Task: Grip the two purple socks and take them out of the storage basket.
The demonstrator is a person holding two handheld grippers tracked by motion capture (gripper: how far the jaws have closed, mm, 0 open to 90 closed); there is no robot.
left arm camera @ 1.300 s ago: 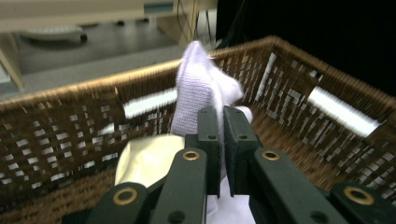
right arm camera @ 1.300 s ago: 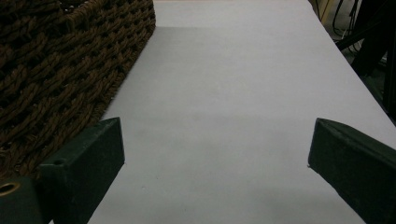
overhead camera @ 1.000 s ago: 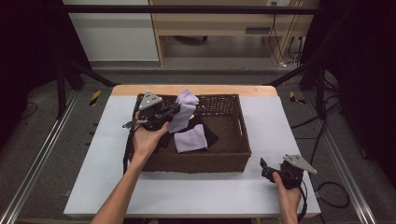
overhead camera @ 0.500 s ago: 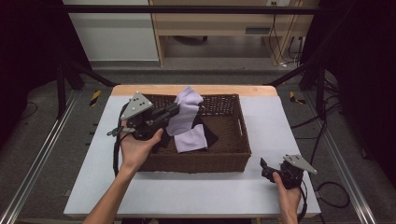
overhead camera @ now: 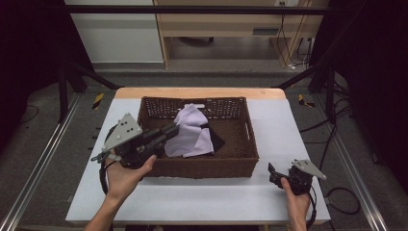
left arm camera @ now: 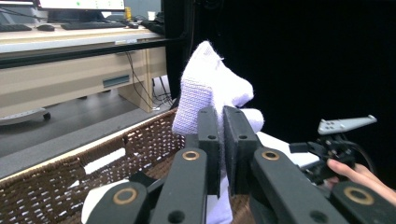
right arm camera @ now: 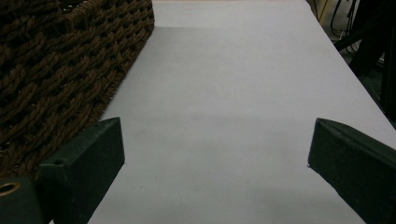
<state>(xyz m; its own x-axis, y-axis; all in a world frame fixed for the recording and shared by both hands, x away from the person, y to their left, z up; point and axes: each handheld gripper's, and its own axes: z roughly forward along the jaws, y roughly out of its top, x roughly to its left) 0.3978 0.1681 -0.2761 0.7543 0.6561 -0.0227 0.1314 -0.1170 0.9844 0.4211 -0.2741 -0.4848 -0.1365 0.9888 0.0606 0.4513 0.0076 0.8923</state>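
Observation:
A lavender cloth [overhead camera: 190,130] hangs partly lifted over the left half of a brown wicker basket [overhead camera: 202,168]. My left gripper [overhead camera: 173,129], held over the basket's left rim and pointing right, is shut on the cloth's edge. In the left gripper view the cloth [left arm camera: 215,88] rises in a peak above the closed jaws of my left gripper [left arm camera: 220,135]. My right gripper [overhead camera: 274,174] rests on the white table near the basket's front right corner. The right gripper view has the right gripper [right arm camera: 215,158] wide open over bare table [right arm camera: 233,93], nothing between its jaws.
A dark cloth [overhead camera: 217,140] lies in the basket beside the lavender one. The basket's woven wall [right arm camera: 56,60] stands just left of the right gripper. Beyond the table's far edge are a wooden desk [overhead camera: 231,24] and cables.
The left gripper has moved left, toward the person and slightly up, drawing the lavender cloth out over the basket. The right gripper has stayed put.

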